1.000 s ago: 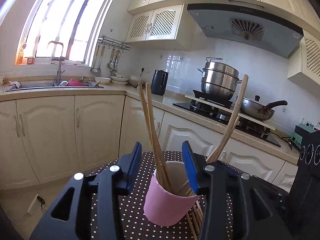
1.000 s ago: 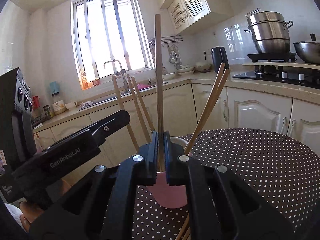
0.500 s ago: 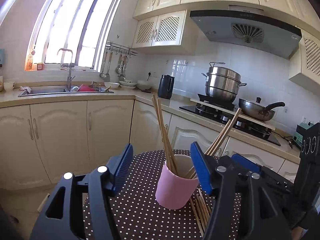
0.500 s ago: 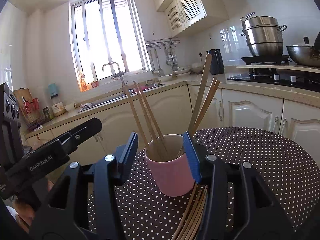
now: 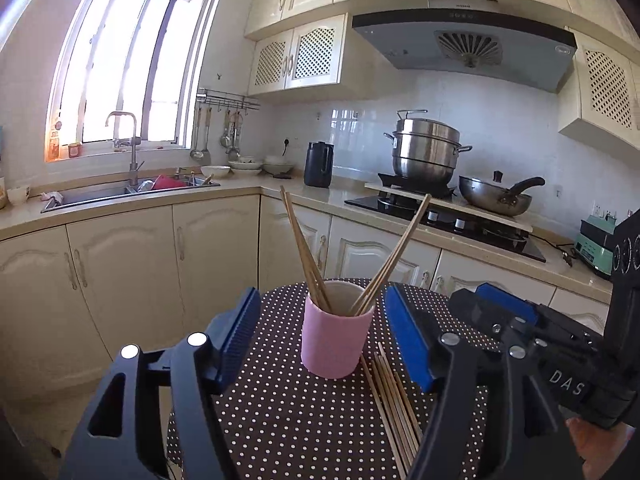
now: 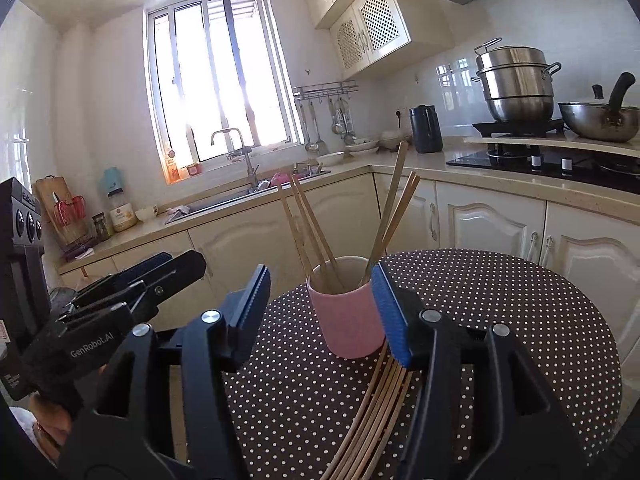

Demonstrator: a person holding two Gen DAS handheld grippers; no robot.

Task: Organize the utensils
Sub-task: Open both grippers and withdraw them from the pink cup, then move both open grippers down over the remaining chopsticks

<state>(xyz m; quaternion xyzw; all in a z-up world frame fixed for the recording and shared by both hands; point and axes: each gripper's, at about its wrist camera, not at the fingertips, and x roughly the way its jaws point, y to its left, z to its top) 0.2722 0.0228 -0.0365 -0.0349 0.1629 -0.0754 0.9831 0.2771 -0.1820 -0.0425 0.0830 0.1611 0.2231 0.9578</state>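
I've got the round brown polka-dot table (image 5: 280, 420), pink ceramic cup (image 5: 334, 342) w/ upright sticks centre. Loose thin wooden chopsticks (image 6: 376, 416) lie beside it: light, stiff, slippery; I'd pinch mid-shaft. Left gripper (image 5: 324, 344) & right gripper (image 6: 326, 308) both wide, empty.

The black plastic left gripper (image 5: 324, 338) has blue ribbed pads (image 5: 240, 330) and silver screws; the black right gripper (image 6: 322, 314) looks the same, with white "GenRobot.AI" lettering nearby

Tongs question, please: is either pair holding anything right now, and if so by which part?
Nothing is held. The left tongs and right tongs are both open and empty; the chopsticks lie on the table beside the pink cup.
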